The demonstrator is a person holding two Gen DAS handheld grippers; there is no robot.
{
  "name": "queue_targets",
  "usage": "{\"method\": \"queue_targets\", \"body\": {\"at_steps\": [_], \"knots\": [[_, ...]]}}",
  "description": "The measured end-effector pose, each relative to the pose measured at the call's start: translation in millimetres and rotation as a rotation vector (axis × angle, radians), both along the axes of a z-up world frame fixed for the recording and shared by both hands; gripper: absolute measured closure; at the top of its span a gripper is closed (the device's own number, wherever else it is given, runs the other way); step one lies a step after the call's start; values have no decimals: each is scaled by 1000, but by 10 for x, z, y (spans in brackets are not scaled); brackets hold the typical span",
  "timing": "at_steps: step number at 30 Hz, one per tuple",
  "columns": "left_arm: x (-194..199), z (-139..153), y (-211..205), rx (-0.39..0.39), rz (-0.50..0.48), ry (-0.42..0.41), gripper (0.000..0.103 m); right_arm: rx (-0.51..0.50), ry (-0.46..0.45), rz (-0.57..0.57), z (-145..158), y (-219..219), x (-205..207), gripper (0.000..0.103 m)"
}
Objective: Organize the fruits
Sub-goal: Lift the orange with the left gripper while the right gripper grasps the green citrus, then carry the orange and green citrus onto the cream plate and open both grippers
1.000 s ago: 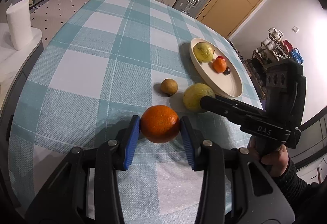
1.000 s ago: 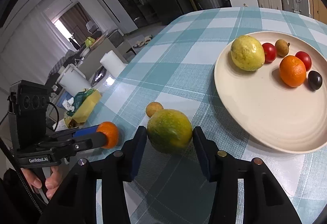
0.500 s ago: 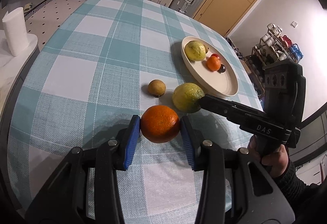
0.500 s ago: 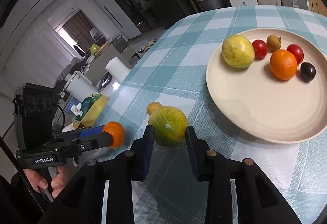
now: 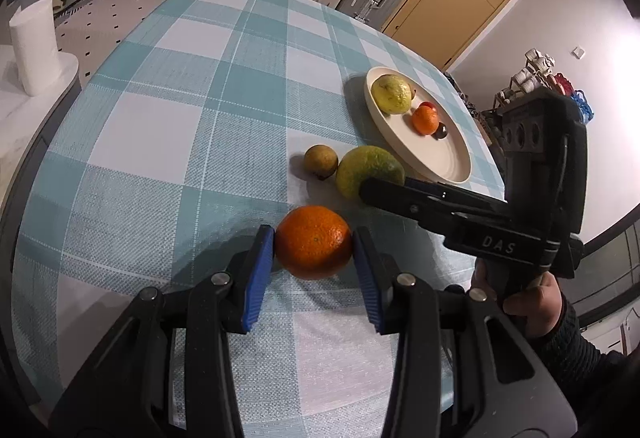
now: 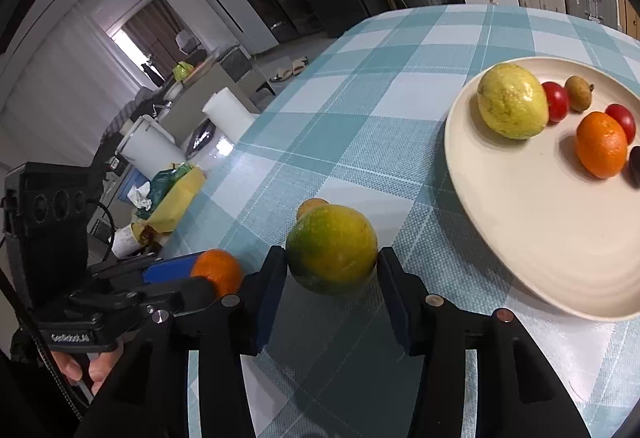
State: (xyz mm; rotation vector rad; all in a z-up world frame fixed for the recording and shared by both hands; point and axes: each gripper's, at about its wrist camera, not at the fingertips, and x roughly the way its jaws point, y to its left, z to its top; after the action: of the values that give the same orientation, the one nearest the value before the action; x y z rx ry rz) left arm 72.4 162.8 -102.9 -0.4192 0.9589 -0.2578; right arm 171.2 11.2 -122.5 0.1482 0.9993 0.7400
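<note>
My left gripper [image 5: 313,238] is shut on an orange [image 5: 314,248] low over the checked tablecloth, its blue pads pressing both sides; the right wrist view shows that orange [image 6: 218,270] at the left. My right gripper [image 6: 332,256] straddles a green-yellow citrus [image 6: 332,250] that rests on the cloth, and its jaws are opening with the pads close beside the fruit. A small brown fruit [image 5: 321,160] lies just behind the citrus [image 5: 366,166]. The cream plate [image 6: 520,238] to the right carries a yellow fruit [image 6: 512,106], a smaller orange [image 6: 602,144] and several small fruits.
The round table's edge curves along the left, with a white paper roll [image 5: 34,46] on a side surface beyond it. A yellow bag [image 6: 176,194] and clutter sit past the table's edge. Suitcases and drawers stand behind the far side.
The right jaws narrowed in front of the green-yellow citrus, then widened, and now stand on either side of it, slightly nearer. The left gripper kept its hold on the orange.
</note>
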Motion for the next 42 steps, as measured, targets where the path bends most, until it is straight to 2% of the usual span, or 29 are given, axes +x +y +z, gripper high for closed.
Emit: {"method": "queue_targets", "body": {"at_steps": [10,23,30,35,42], "knots": [[-12,-38,31,-4,5,10,66,-1,3,-1,-12,18,13,56],[94,128,-165,17,-21,-22,66,144,-48,-57,202,-389,-136,56],[403,340,-530,28,-87,-67,66,200,-96,-147,405,-898,-222,56],[727,473,-891,10,-153,-95,66,187,-123,-221,487,-1264,-183,56],[1162,503,-1372,37,-213,-103,66,159,-147,-273,519,-1601,-87,56]]}}
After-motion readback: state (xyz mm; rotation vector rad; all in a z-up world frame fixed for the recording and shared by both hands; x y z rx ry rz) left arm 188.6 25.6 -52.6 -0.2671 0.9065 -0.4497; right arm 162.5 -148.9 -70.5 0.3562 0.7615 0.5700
